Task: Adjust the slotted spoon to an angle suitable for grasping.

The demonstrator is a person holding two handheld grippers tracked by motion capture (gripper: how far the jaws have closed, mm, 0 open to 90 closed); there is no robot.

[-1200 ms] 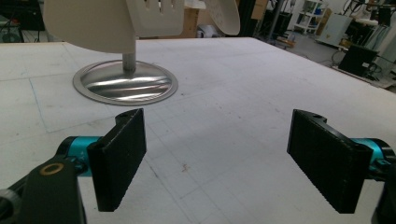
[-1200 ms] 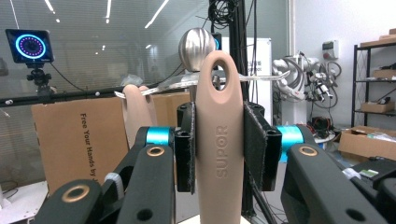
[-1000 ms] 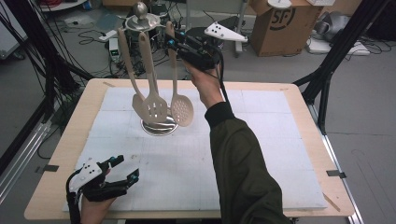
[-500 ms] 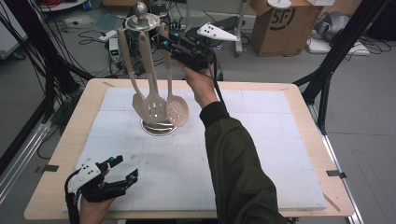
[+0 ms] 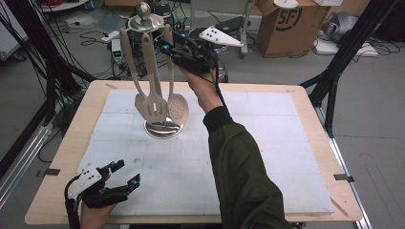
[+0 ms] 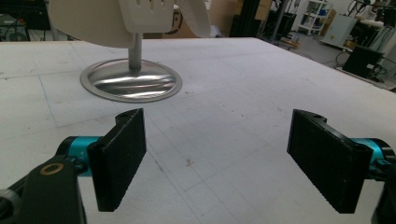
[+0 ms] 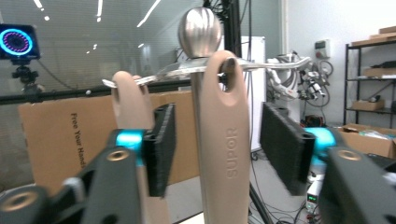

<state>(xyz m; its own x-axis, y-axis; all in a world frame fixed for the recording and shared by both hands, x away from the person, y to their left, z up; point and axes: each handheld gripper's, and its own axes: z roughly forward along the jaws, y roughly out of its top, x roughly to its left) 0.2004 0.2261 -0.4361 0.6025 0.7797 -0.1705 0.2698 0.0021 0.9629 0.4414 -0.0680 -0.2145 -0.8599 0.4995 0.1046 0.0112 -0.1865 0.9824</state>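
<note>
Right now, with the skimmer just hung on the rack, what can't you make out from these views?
- Skimmer head: cut off by the bottom edge in the right gripper view; only its handle shows, between the open jaws of the right hand-held gripper, which have just been opening.
- Rack top: cut off by the upper edge in the left gripper view.
- Hooks: too small in the high view to confirm each seating.
- Handle at left: partly hidden by the jaw.

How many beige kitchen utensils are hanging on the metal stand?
3. A solid turner hangs at the left, a slotted turner in the middle and a perforated skimmer at the right, nearest the right gripper. Another may hang hidden behind them.
</note>
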